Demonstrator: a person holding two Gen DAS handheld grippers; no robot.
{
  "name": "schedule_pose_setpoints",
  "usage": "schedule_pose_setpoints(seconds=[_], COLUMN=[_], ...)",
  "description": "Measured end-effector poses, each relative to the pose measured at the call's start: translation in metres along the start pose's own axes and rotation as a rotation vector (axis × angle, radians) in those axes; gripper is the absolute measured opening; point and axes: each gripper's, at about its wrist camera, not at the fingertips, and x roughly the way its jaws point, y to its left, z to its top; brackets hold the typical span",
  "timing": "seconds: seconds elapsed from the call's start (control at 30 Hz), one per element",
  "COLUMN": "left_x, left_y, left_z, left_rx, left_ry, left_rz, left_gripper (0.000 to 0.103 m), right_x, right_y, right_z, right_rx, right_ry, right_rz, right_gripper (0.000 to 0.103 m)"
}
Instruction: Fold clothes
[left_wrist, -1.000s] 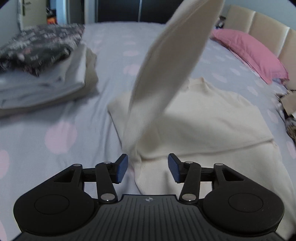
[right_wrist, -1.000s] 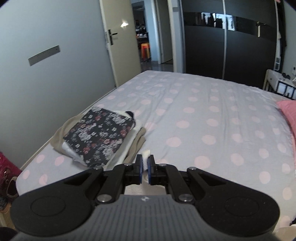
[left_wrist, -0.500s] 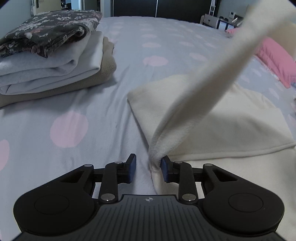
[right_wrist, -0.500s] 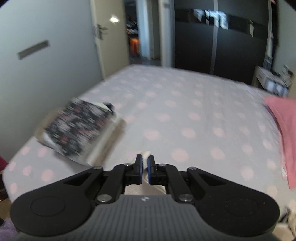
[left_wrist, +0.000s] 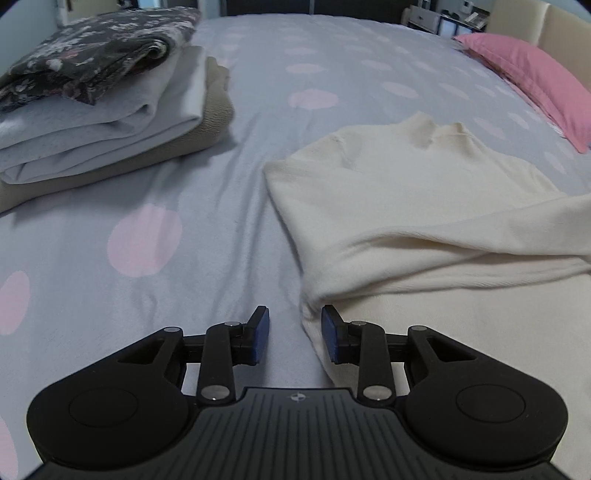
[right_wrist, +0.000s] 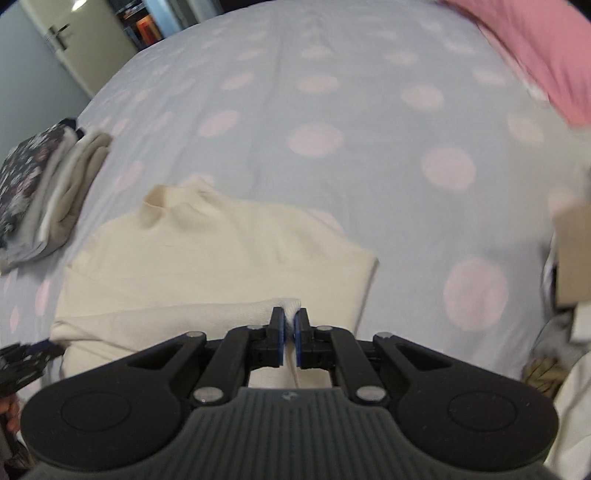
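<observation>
A cream sweater (left_wrist: 406, 192) lies flat on the bed, collar towards the far end, with one sleeve (left_wrist: 461, 240) laid across its body. My left gripper (left_wrist: 295, 332) is open and low over the bed, its right finger touching the sweater's left edge at the sleeve fold. In the right wrist view the sweater (right_wrist: 221, 251) lies below my right gripper (right_wrist: 290, 332), which is shut on the sleeve cuff (right_wrist: 291, 306) just above the sweater's body.
A stack of folded clothes (left_wrist: 92, 110), a dark floral piece on top, sits on the bed (left_wrist: 147, 229) to the left; it also shows in the right wrist view (right_wrist: 40, 184). A pink pillow (left_wrist: 535, 81) lies at the far right. Loose items (right_wrist: 569, 258) lie beyond the bed's right edge.
My right gripper has carried the sleeve down from high in the air and laid it across the sweater's body. My left gripper has stayed open and lowered towards the sleeve fold.
</observation>
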Motion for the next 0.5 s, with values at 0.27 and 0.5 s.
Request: schedule_pose_setpoints(seconds=[0.27, 0.5], left_x=[-0.027, -0.010], left_y=[-0.005, -0.010], left_z=[0.017, 0.024], left_rx=[0.152, 0.346], left_ry=[-0.003, 0.011], left_rz=[-0.056, -0.001], left_gripper=[0.035, 0.035], right_x=[-0.007, -0.024], right_y=[0.004, 0.020], right_z=[-0.008, -0.040], right_rx=[-0.100, -0.204], right_ry=[-0.070, -0.054], right_rz=[-0.009, 0.036], right_gripper=[0.034, 0.039])
